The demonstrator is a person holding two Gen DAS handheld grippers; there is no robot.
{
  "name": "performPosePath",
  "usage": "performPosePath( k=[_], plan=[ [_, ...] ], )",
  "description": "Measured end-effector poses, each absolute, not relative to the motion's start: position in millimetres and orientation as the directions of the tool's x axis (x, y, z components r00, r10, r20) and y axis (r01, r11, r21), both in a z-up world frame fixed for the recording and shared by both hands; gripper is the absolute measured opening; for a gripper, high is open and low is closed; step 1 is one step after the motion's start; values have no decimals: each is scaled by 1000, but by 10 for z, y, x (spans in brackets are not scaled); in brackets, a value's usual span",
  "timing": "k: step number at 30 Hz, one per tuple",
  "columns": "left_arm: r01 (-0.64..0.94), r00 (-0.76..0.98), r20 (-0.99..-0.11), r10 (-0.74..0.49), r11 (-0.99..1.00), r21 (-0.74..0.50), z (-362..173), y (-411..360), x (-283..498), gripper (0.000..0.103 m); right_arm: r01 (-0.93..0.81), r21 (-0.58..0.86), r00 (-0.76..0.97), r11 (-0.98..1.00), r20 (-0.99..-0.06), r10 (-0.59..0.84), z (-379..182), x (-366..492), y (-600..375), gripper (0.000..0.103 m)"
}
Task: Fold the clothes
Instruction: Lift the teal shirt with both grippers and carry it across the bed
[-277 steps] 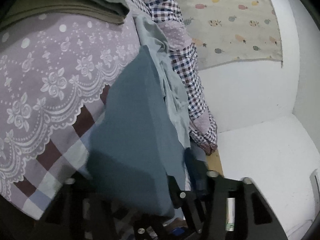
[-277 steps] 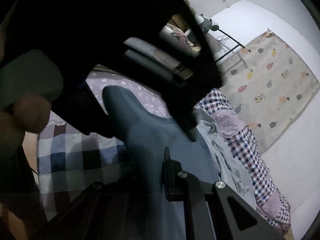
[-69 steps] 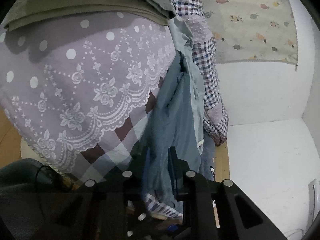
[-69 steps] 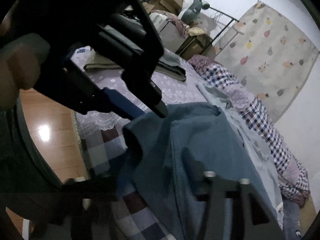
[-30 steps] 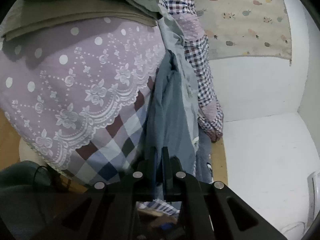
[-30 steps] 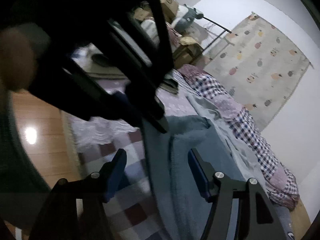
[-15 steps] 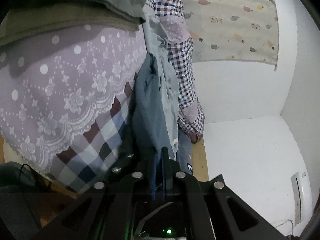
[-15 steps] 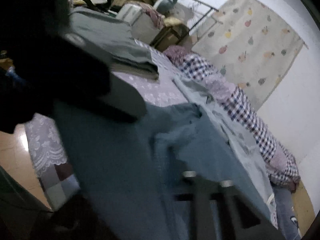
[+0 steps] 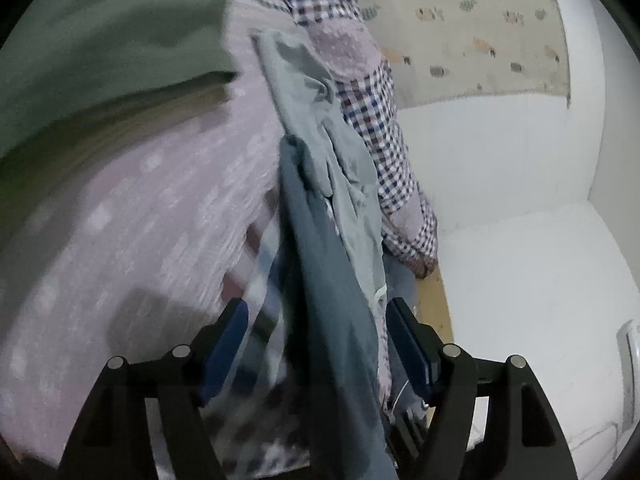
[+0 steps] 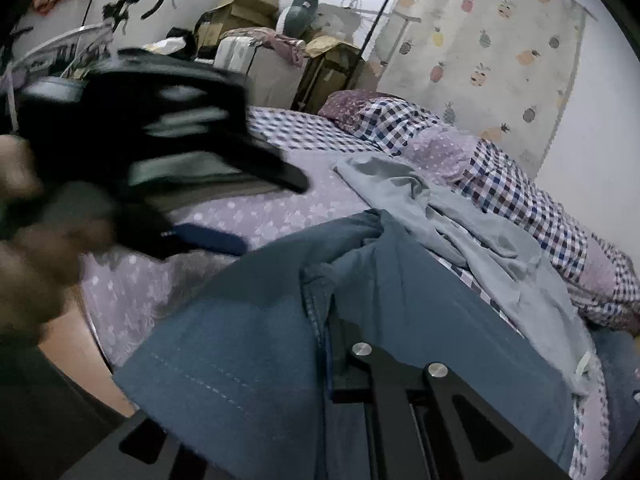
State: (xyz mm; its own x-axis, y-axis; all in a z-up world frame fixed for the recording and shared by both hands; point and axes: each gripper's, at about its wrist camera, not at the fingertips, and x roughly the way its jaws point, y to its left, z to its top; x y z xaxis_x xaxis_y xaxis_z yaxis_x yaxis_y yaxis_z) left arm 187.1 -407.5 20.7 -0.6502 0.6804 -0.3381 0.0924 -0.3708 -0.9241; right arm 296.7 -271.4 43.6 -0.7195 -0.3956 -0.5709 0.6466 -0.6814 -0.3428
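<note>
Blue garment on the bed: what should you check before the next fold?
1. Right tool grips the blue garment: ok.
2. Left tool open, garment between its jaws but not gripped: ok.
3. Blue garment lying flat: not ok, bunched.
4. Light grey garment apart from it: not ok, touching.
5. Folded green clothes out of the way: ok.

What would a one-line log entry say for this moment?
left tool: open | right tool: shut on blue garment | bed: fold unfinished
</note>
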Motion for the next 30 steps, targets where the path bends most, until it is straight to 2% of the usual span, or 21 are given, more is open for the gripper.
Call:
performPosePath(
  k=[9, 15, 18, 20, 23, 24, 26, 30],
  plan=[
    [81, -483, -476, 735, -504, -860, 185, -3811, 619, 75, 653, -281, -700, -703, -577, -420, 628, 2834, -2582, 4],
    [56, -463, -469, 752, -503, -862, 140, -3787, 205, 75, 657, -247, -691, -712, -574, -439, 724, 2821, -2517, 4],
    [49, -456, -477, 751, -514, -856, 135, -3780, 60, 71, 661, -229, -684, -715, -575, -448, 768, 2829, -2486, 4],
    [46, -451, -482, 751, -520, -853, 127, -3760, -62, 57, 664, -217, -678, -716, -578, -453, 791, 2849, -2463, 4],
    [48, -428, -531, 731, -568, -822, 121, -3703, -194, 29, 668, -204, -669, -716, -586, -457, 809, 2884, -2439, 4],
    [47, -426, -547, 721, -586, -809, 128, -3692, -213, 8, 669, -202, -666, -715, -590, -456, 804, 2893, -2437, 4],
    [41, -429, -567, 703, -613, -789, 162, -3677, -218, 5, 671, -192, -658, -716, -599, -456, 791, 2898, -2433, 4],
    [18, -486, -543, 685, -614, -789, 422, -3809, -42, 3, 681, -137, -632, -719, -606, -483, 821, 2917, -2433, 3]
  ],
)
